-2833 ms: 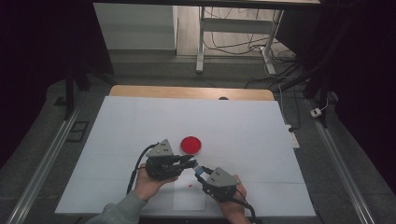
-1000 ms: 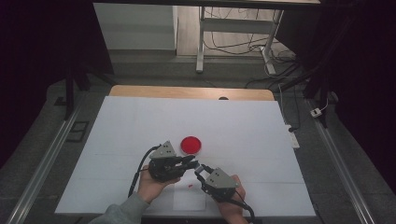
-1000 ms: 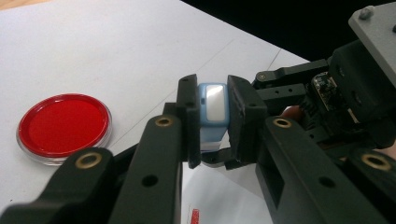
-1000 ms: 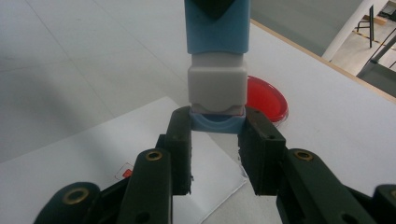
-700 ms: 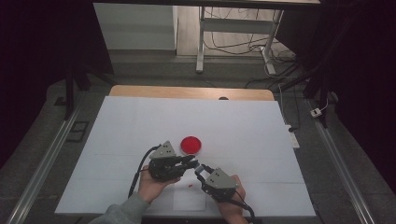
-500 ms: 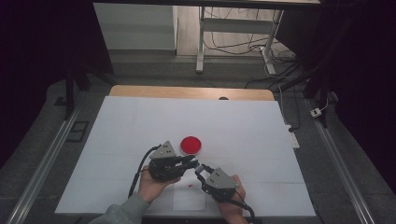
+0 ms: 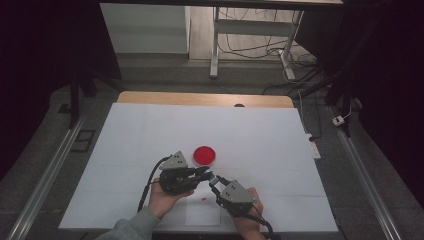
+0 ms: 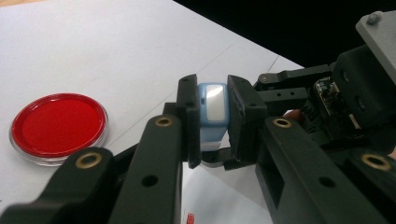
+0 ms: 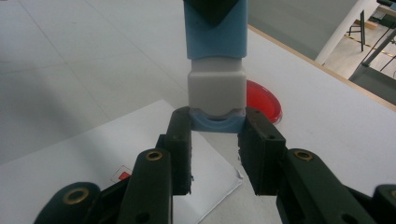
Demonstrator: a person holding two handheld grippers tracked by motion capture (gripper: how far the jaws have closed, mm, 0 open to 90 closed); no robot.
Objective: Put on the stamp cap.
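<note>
Near the desk's front edge, the left gripper point(image 8: 212, 116) is squeezing the blue top of a small stamp point(image 8: 212, 105) while the right gripper point(image 9: 215, 140) is pinching its other end (probably a cap), so its long side is running straight between both hands.

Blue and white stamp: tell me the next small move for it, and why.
Probably pull the two ends apart. The left gripper clamps the blue body of the stamp, while the right gripper pinches its lower blue end below the white section. Both grips look set, above the paper sheet, with the red dish nearby.
</note>
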